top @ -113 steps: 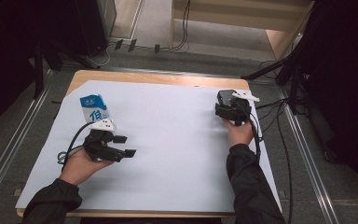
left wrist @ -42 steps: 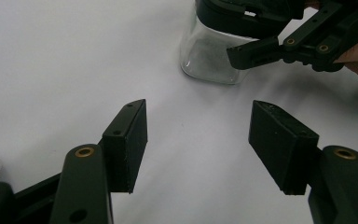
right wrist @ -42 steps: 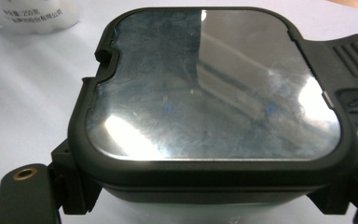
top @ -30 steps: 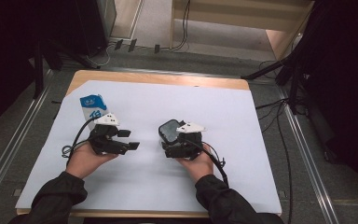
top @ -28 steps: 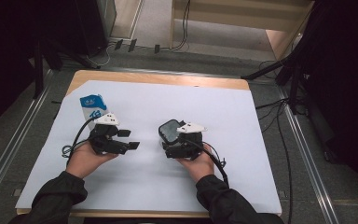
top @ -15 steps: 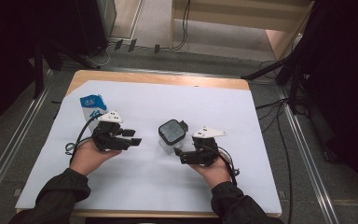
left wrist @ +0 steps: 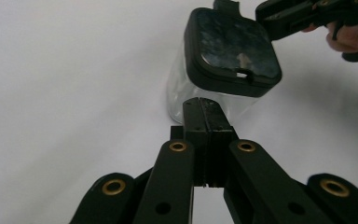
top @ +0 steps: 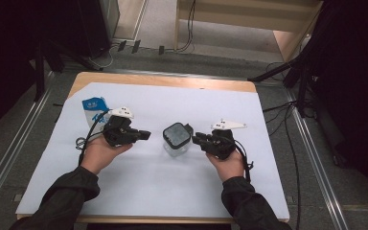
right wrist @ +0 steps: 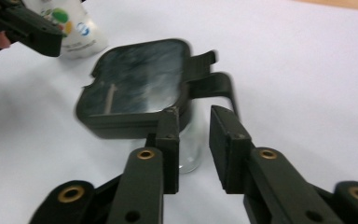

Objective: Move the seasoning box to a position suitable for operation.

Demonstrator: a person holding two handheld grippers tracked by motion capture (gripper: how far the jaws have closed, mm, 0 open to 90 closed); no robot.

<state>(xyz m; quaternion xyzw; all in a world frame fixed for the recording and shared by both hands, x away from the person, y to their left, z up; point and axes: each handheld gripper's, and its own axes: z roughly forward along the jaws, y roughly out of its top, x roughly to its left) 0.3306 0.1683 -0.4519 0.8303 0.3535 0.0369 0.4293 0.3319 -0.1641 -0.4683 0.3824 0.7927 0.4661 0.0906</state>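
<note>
A clear container with a black square lid [top: 176,136] stands upright on the white sheet, between my two grippers and touched by neither. My left gripper [top: 146,135] points at it from the left; its jaws have just been closing and now meet with nothing in them. In the left gripper view the shut tips [left wrist: 204,100] sit just short of the container [left wrist: 233,46]. My right gripper [top: 196,139] is just right of it; its jaws have just been closing, and a narrow empty gap remains [right wrist: 193,112] beside the lid [right wrist: 137,88].
A blue and white pouch [top: 95,109] lies at the back left of the white sheet [top: 268,158], behind the left gripper. The wooden table's far edge [top: 172,80] borders the floor, with cables and stands beyond.
The right gripper brought the container from the far right to the middle, let go and drew back to the right. Both grippers' jaws have narrowed. The left hand shifted slightly toward the container.
</note>
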